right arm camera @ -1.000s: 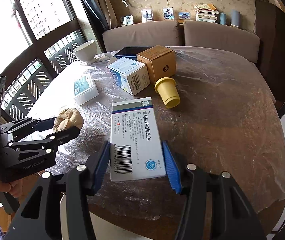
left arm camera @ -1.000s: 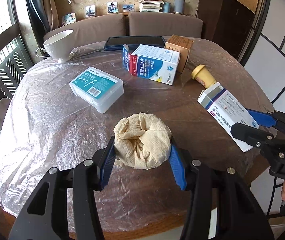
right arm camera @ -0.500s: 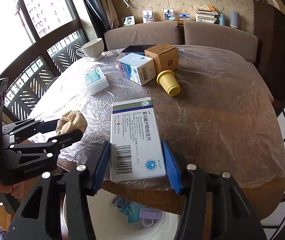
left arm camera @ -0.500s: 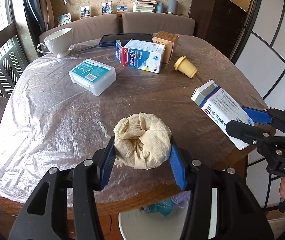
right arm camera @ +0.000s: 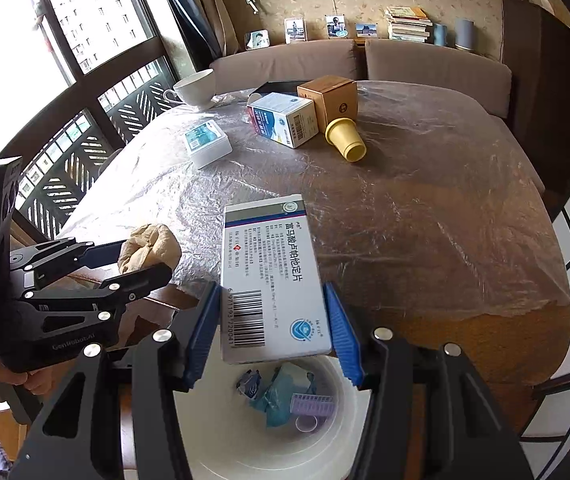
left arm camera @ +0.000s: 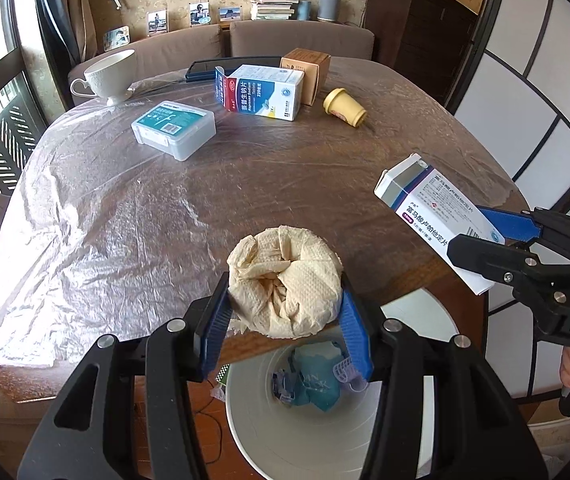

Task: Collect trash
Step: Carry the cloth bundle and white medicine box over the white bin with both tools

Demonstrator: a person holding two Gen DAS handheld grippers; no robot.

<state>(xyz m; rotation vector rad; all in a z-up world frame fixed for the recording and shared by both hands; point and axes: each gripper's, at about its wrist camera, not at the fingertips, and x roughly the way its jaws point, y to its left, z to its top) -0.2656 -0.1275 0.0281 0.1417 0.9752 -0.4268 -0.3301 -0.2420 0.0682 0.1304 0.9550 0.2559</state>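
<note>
Left gripper [left arm camera: 285, 312] clamping tissue wad [left arm camera: 285, 280], right gripper [right arm camera: 273, 324] clamping box [right arm camera: 271, 276], both above bin [right arm camera: 213, 432] for dropping.

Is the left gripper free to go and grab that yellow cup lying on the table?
Probably not yet: the left gripper is shut on a crumpled beige paper wad, and the tipped yellow plastic cup lies at the table's far end.
</note>
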